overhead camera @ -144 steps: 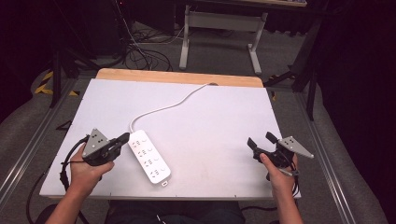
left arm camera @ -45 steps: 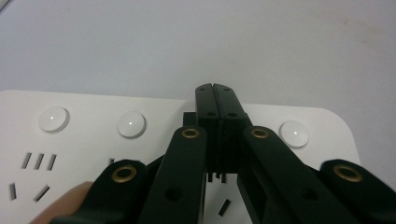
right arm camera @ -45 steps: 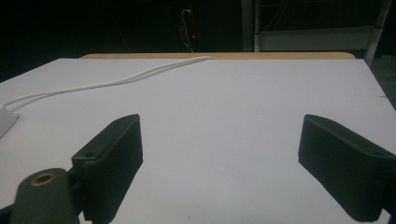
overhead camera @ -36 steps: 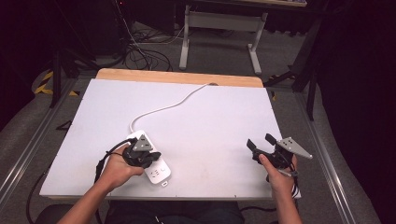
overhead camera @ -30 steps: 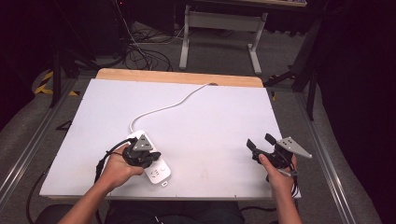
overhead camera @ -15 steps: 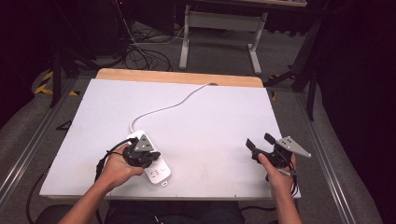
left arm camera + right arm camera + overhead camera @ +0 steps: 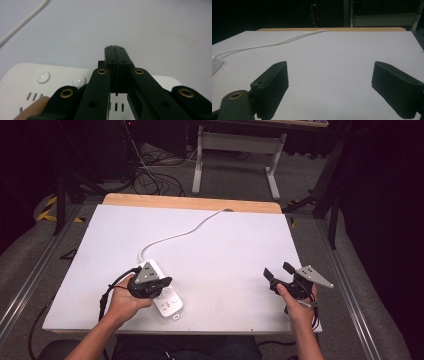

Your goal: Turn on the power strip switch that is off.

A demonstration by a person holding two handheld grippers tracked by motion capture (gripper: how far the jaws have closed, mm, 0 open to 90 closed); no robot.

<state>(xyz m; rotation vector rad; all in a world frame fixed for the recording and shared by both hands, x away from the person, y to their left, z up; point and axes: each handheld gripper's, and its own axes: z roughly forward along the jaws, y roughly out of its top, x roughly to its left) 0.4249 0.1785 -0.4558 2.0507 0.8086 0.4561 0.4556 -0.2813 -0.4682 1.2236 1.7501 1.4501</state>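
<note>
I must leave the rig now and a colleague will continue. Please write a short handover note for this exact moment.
Left gripper: fingers shut on nothing, poised over the white plastic power strip, likely to press one of its round buttons.
Right gripper: fingers wide open, empty, at the white table's right near edge.
Power strip: near the front edge, its white cord running to the far side.
Done: left gripper brought over the strip.
Left: whether a button is pressed cannot be told; check it.
</note>
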